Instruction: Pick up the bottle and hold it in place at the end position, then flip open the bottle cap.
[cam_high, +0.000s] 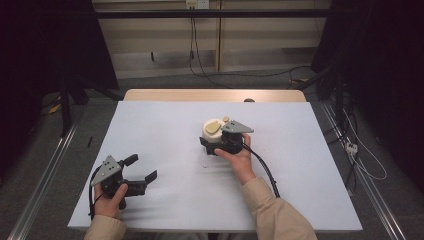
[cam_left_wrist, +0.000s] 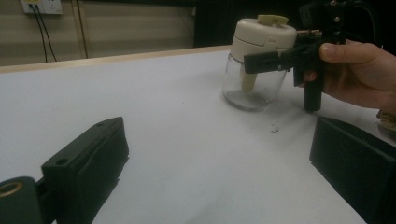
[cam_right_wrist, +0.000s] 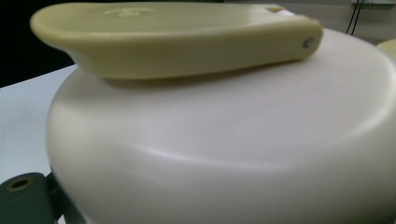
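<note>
Near the middle of the white table, a little to the right, a glass jar stands upright, its long axis vertical, its cream lid up. The right gripper has its fingers clamped around the jar just under the lid. At the near left, the left gripper rests on the table, fingers wide apart, holding nothing.

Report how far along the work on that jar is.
Done: the right gripper has reached the glass jar, its jaws around the cream lid. In hand: that grip; the jar stands upright on the white table. Left: the lid is on, its yellow flap lies flat, and the left gripper rests open, apart from the jar.
</note>
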